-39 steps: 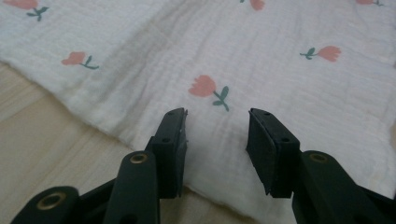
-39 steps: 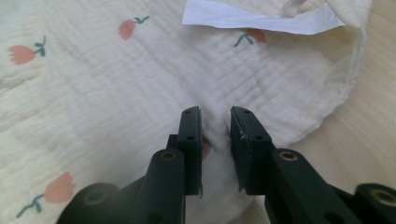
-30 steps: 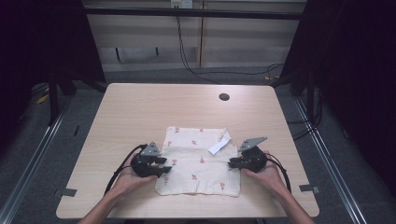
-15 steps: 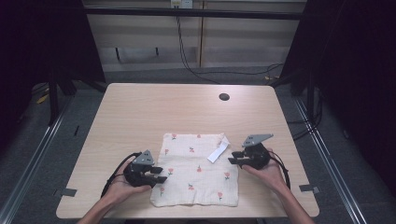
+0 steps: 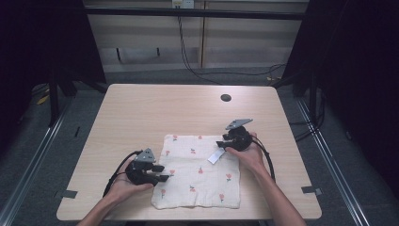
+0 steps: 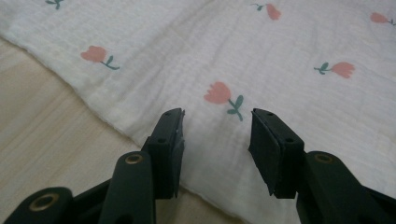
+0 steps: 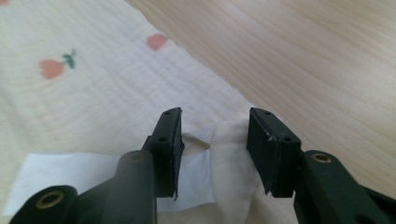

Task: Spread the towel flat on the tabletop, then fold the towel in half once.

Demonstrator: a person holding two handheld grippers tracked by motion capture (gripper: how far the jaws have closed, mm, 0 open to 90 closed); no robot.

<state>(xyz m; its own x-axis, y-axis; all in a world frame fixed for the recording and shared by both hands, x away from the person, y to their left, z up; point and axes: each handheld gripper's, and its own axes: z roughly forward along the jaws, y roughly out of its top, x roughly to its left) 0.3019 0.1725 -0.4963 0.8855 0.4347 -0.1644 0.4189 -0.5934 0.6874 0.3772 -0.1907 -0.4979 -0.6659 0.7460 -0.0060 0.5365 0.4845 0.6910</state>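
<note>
Cloth point(image 5: 197, 176), white with a printed pattern of small red flowers, lies spread flat on the near half of the wooden table point(image 5: 141, 113), with a white label point(image 5: 216, 157) showing near its right edge. Left gripper point(image 5: 162, 173) rests at the cloth's left edge, its jaws set apart over the fabric with nothing held between them. Right gripper point(image 5: 221, 145) sits at the cloth's right edge with its jaws also apart, a raised fold of cloth point(image 7: 231, 154) and the label point(image 7: 93, 177) standing between them, not clamped.
</note>
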